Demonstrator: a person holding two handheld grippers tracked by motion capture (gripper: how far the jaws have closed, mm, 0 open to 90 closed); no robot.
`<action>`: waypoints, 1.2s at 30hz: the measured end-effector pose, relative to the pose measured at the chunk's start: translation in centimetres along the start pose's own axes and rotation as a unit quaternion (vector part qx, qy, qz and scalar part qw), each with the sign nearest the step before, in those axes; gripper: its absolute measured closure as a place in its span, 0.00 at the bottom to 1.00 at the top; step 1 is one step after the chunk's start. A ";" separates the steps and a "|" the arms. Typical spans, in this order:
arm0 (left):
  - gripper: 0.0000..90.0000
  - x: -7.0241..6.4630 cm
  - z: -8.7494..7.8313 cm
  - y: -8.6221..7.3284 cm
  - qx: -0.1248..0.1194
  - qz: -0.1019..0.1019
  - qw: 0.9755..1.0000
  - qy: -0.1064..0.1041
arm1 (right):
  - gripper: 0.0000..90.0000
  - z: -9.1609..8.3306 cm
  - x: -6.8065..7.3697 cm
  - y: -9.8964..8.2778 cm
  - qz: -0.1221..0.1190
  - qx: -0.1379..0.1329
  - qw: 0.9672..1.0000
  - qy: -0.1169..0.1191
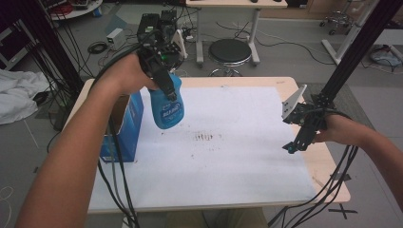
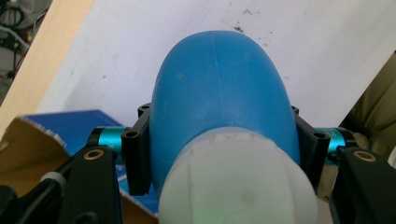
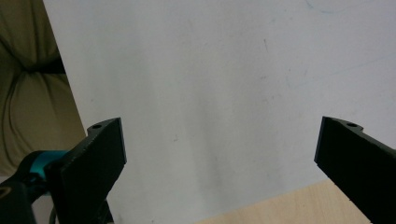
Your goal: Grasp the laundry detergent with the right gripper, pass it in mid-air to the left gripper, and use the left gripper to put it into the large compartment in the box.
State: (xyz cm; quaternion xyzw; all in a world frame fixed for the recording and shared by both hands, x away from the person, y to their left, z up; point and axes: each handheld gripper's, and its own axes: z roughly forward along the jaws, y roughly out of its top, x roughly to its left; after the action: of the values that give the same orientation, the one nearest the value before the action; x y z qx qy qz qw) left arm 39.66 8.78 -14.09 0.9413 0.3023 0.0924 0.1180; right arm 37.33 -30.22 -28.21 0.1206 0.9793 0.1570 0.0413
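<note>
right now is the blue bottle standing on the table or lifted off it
Lifted. The left gripper is shut on the blue bottle, which hangs above the white sheet beside the blue box.

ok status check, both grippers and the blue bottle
Left gripper shut on blue bottle, held off the table. Right gripper open, nothing between its jaws, over white sheet. Blue box beside bottle, not blocking.

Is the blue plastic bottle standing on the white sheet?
No, the left gripper holds the blue plastic bottle in the air above the white sheet.
</note>
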 end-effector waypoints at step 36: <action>0.42 6.3 -8.8 -9.7 -0.028 -0.102 0.993 0.045 | 0.01 -0.1 -0.6 1.3 -0.001 -0.006 1.000 0.008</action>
State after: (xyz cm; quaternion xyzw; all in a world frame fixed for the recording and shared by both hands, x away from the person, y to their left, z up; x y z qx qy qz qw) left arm 37.26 21.64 -7.78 0.8968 0.3990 0.1310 0.1393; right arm 38.22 -29.20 -27.67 0.1182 0.9788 0.1640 0.0339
